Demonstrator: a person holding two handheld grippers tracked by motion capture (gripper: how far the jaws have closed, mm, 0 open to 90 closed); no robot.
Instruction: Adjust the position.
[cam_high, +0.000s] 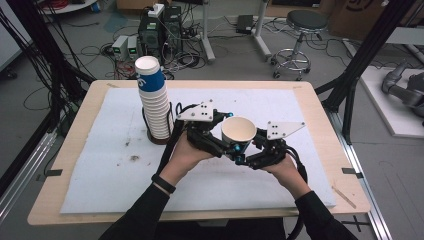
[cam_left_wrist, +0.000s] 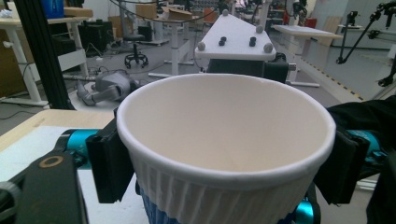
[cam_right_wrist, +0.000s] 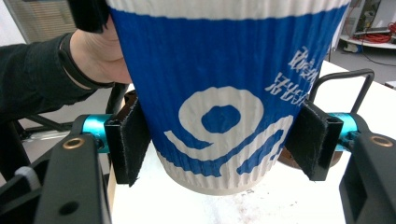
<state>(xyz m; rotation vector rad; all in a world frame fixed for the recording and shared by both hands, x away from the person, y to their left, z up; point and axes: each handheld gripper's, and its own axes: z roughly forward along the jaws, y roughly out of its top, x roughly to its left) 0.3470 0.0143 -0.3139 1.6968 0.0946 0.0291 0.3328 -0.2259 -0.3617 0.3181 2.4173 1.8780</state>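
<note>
Jaws of both grippers are clamped on one paper cup, held upright above the white mat near the table's middle. The left gripper grips it just under the rim; in the left gripper view its black pads press the ribbed wall on both sides, and the cup's white inside looks empty. The right gripper grips lower down, its pads tight against the blue printed wall close to the base. Both hands reach in from the near edge, left hand and right hand angled inward toward each other, forearms in black sleeves. Just to the left, touching nothing, a tall stack of the same cups stands in a dark wire holder on the mat.
</note>
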